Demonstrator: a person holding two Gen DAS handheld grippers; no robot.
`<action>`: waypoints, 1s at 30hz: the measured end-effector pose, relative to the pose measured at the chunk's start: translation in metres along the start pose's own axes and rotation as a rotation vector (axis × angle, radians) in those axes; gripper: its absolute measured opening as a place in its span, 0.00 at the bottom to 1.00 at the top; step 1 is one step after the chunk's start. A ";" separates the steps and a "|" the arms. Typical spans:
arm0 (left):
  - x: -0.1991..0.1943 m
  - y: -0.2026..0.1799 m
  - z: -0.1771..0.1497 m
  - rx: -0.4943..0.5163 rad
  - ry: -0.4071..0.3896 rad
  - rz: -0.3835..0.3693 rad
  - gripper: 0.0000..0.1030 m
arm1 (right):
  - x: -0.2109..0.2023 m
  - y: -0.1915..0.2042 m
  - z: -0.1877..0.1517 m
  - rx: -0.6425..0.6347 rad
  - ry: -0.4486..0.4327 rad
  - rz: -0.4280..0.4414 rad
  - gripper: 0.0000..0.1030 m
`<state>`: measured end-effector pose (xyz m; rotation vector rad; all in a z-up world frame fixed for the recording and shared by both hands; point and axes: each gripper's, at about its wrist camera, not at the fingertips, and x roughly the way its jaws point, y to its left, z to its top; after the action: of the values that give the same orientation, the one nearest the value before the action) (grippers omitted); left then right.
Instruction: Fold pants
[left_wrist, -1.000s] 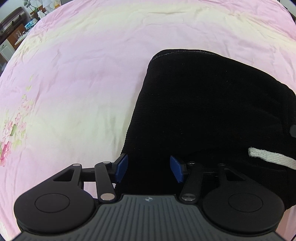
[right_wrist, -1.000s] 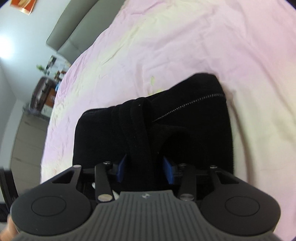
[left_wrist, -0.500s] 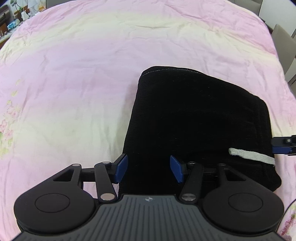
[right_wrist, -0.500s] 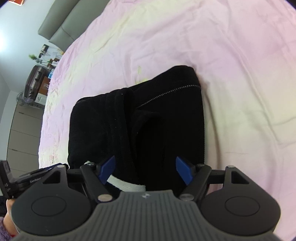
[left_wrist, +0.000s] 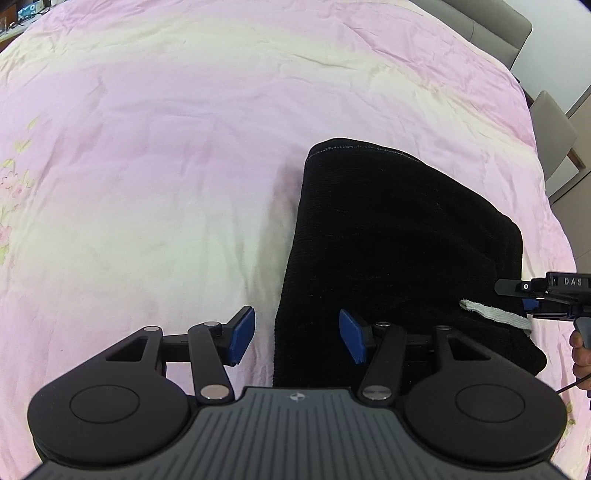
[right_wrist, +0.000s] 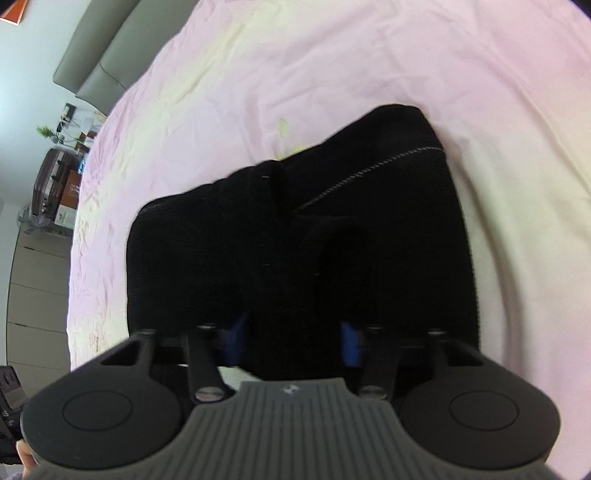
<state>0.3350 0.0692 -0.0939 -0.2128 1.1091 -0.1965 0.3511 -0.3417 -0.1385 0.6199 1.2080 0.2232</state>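
Observation:
The black pants (left_wrist: 399, 240) lie folded in a compact stack on the pink bedsheet (left_wrist: 166, 147). A white drawstring (left_wrist: 495, 315) sticks out at their near right corner. My left gripper (left_wrist: 297, 334) is open and empty over the stack's near left edge. My right gripper (right_wrist: 293, 341) is open, its blue pads on either side of a thick fold of the pants (right_wrist: 295, 258); it also shows in the left wrist view (left_wrist: 543, 295) at the right edge, beside the drawstring.
The pink and cream sheet (right_wrist: 369, 55) spreads wide on all sides of the pants. A grey headboard (right_wrist: 96, 55) and a dresser (right_wrist: 37, 277) stand at the left of the right wrist view. Grey chairs (left_wrist: 554, 136) stand beyond the bed's far right corner.
My right gripper has opened and let go of the pants fold. My left gripper has drawn back and left, so its left pad is now over the sheet. The stack has settled flat.

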 end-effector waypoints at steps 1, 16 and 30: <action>-0.002 0.002 0.000 -0.002 -0.005 -0.008 0.61 | -0.004 0.012 -0.001 -0.047 -0.009 -0.024 0.32; -0.017 -0.003 0.001 0.006 -0.090 -0.104 0.59 | -0.105 0.076 0.030 -0.213 -0.178 -0.155 0.19; 0.011 -0.052 0.038 0.144 -0.110 -0.046 0.51 | -0.071 0.033 0.019 -0.416 -0.085 -0.401 0.50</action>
<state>0.3717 0.0185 -0.0734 -0.1195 0.9772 -0.3013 0.3482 -0.3545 -0.0589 0.0203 1.1336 0.1024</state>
